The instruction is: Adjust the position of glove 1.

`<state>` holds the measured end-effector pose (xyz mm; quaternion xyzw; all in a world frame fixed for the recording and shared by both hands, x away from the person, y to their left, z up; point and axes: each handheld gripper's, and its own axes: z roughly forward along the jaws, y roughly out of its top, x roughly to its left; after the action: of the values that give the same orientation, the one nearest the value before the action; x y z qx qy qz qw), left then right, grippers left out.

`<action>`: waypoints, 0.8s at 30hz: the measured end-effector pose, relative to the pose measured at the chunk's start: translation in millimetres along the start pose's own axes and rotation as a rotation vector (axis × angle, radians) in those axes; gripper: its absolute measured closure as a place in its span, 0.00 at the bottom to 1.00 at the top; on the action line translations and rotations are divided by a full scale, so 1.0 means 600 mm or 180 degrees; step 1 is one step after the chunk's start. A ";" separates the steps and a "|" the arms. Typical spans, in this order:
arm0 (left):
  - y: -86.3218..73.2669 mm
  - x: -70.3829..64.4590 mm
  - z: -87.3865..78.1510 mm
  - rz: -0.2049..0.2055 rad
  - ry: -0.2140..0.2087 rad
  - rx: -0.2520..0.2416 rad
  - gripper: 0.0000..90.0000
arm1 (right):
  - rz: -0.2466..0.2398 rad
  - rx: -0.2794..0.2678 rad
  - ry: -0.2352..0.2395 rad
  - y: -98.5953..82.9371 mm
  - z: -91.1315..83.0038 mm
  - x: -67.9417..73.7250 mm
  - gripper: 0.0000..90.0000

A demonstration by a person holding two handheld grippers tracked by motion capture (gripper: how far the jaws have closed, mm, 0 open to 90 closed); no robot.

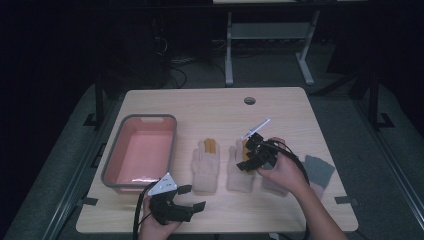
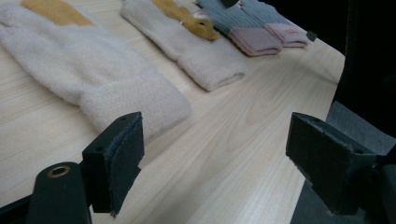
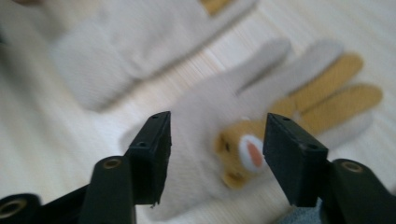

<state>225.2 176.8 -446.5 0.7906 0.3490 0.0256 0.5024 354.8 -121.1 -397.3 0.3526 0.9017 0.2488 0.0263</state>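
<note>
Two cream gloves with yellow fingers lie side by side mid-table: the left glove [image 1: 206, 165] and the right glove [image 1: 239, 172]. My right gripper [image 1: 248, 156] hovers open over the right glove, whose back carries a small yellow animal face [image 3: 242, 156] lying between the jaws of my right gripper [image 3: 215, 154]. The left glove [image 3: 130, 42] lies beyond it. My left gripper [image 1: 195, 196] stands open near the front edge, just short of the left glove's cuff [image 2: 135, 100]; nothing is between the jaws of my left gripper [image 2: 219, 158].
A grey-rimmed pink bin [image 1: 142, 119] stands at the table's left. Grey gloves with pink cuffs [image 1: 318, 171] lie at the right, beside the person's right hand, also seen as grey gloves [image 2: 254, 28] past the cream pair. A cable hole [image 1: 249, 100] is at the back.
</note>
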 end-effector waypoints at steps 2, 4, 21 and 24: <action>0.000 -0.002 -0.001 0.0018 -0.0007 -0.0003 0.22 | 0.0063 0.0117 -0.0053 0.000 0.019 -0.005 0.50; 0.000 -0.004 0.000 0.0040 -0.0017 -0.0009 0.22 | 0.0063 0.0194 -0.0092 -0.002 0.029 -0.007 0.50; 0.000 -0.005 0.000 0.0031 -0.0016 -0.0042 0.22 | 0.0030 0.0450 -0.0313 -0.007 0.057 -0.009 0.67; -0.001 -0.005 0.000 0.0030 -0.0020 -0.0018 0.22 | 0.0035 0.0392 -0.0302 -0.007 0.046 -0.009 0.69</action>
<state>222.8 175.1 -445.9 0.7909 0.3437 0.0265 0.5057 362.5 -115.6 -424.4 0.3698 0.9111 0.1760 0.0459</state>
